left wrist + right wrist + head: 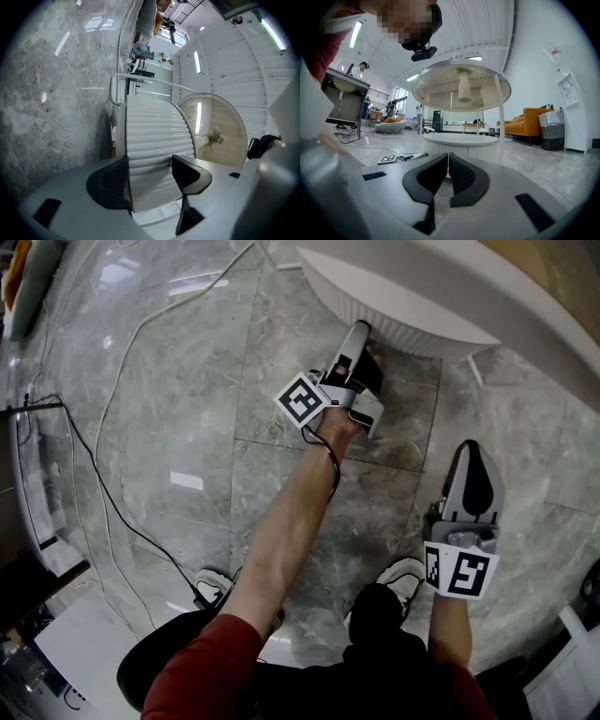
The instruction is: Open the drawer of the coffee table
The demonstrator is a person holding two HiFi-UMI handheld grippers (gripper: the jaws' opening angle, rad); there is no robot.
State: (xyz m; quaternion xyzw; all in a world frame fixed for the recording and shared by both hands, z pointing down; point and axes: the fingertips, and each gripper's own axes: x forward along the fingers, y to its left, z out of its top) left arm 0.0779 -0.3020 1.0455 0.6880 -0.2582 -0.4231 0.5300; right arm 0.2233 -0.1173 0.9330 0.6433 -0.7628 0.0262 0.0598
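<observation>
Left tongs (359,334) spread wide, nosed up to the drawer (422,338), which is the low fluted white drum of the coffee table under its round top (440,93). Ribbed wall shows between the jaws, pads not pressing it, nothing held. Right tongs (473,465) clenched on nothing, hanging back over the marble floor (187,381).

My read: drum is rigid, painted ribs look slick, no handle visible. Pads will likely skate on the flutes. I'd bite across an edge or lip of the front, pinch firmly, pull level. Should slide light; watch the whole table dragging.
</observation>
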